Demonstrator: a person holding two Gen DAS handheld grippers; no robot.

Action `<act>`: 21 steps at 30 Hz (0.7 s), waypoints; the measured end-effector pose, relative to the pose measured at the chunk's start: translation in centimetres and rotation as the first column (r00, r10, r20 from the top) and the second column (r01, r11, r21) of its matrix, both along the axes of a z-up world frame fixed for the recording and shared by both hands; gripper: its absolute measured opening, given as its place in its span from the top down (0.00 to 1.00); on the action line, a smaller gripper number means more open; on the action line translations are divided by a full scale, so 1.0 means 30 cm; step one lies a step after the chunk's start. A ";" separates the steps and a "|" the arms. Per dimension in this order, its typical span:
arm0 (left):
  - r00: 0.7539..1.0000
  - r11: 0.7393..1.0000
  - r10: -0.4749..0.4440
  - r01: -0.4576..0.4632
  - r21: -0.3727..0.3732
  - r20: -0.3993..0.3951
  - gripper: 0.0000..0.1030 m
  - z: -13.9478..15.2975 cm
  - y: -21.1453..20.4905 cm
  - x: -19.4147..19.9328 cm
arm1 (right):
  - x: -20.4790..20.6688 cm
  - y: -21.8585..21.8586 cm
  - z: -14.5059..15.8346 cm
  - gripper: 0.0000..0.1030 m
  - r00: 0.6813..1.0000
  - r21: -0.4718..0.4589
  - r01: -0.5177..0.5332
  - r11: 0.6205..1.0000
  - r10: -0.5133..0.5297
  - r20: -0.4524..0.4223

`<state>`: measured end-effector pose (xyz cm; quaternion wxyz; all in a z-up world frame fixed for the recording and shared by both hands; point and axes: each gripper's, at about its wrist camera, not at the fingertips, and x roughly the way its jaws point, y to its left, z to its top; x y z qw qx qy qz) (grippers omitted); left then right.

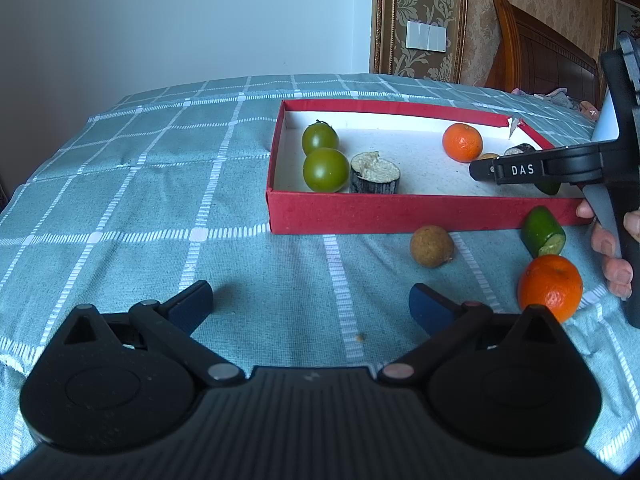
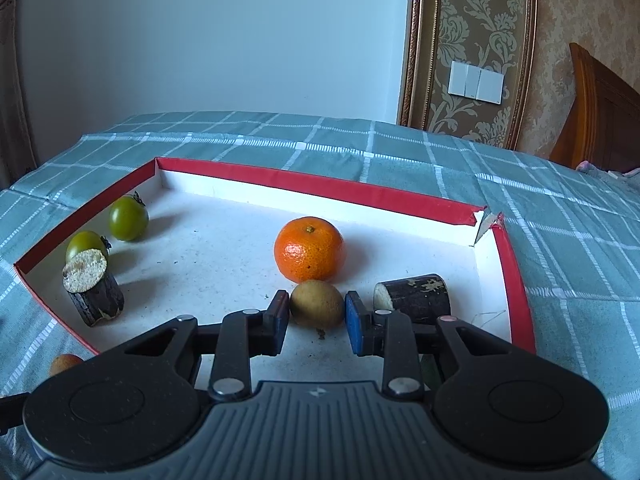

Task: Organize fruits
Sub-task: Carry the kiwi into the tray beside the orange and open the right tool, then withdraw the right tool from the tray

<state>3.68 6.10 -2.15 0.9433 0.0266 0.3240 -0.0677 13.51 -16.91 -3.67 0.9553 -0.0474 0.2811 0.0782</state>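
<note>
Brown fruit half-hidden between right hand-held gripper fingers, contact unclear.

A teal bedspread carries a white grid of dashed lines. The box is red outside, white inside. In it lie two green tomatoes, an orange mandarin and a tan-brown longan. The wallpaper shows a beige floral pattern.

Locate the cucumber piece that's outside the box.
In the left wrist view, the cucumber piece lies on the cloth at right, just outside the red box's near wall, between the brown fruit and orange.
</note>
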 end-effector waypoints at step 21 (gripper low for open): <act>1.000 1.000 0.000 0.000 0.001 0.001 0.00 -0.002 0.000 0.001 | -0.088 -0.023 -0.003 0.38 0.999 0.002 0.023 1.000 -0.023 0.039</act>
